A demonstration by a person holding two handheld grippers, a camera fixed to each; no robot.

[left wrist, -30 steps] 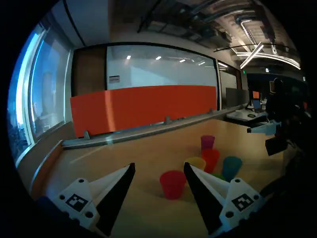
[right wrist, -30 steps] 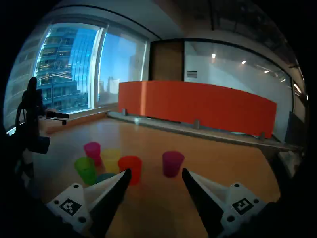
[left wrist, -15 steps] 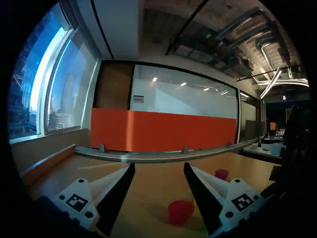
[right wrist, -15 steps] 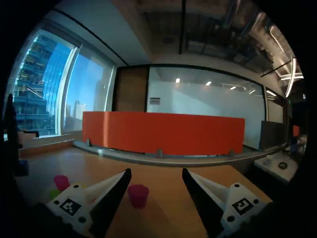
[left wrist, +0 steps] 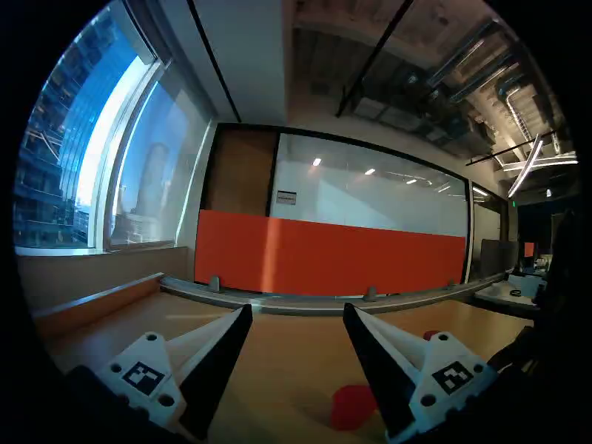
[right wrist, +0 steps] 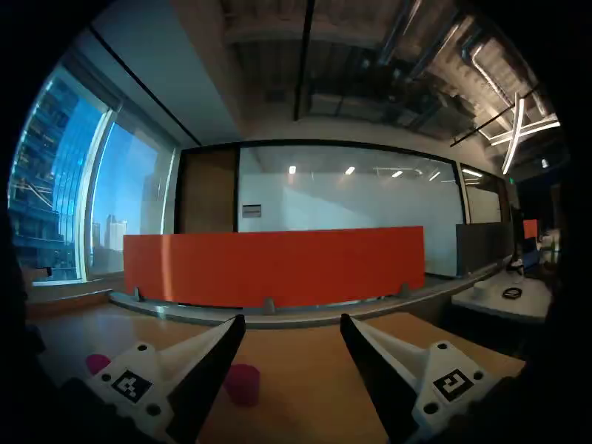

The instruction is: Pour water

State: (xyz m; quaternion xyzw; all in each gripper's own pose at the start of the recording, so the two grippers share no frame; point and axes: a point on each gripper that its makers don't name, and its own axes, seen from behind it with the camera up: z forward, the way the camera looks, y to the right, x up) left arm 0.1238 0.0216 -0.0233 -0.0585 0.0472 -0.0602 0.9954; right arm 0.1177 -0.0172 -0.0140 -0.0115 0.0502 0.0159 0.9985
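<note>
A tall window [left wrist: 96, 185] takes the 9 o'clock side of the left gripper view, and it shows again in the right gripper view at 9 o'clock [right wrist: 59, 214]. An orange partition [left wrist: 333, 259] runs across the middle of both views [right wrist: 274, 266], with a glass wall above it. At its foot a grey rail [left wrist: 296, 303] marks the far edge of the desk [left wrist: 288, 362].

The wooden desk top lies bare and open from that rail down to the fingers in both views [right wrist: 311, 370]. A raised wooden border closes it off toward 8 o'clock in the left gripper view.

The left gripper [left wrist: 297, 306] has its fingers spread wide with nothing between them. The right gripper [right wrist: 291, 318] is likewise spread and holds nothing.

A red cup [left wrist: 354, 405] stands on the desk at 5 o'clock, close against the inner edge of the left gripper's 4 o'clock finger and partly hidden by it. In the right gripper view a magenta cup [right wrist: 243, 383] stands at 7 o'clock, partly behind the 8 o'clock finger. A smaller pink cup [right wrist: 96, 362] sits apart from it toward 8 o'clock, near the desk's edge.
</note>
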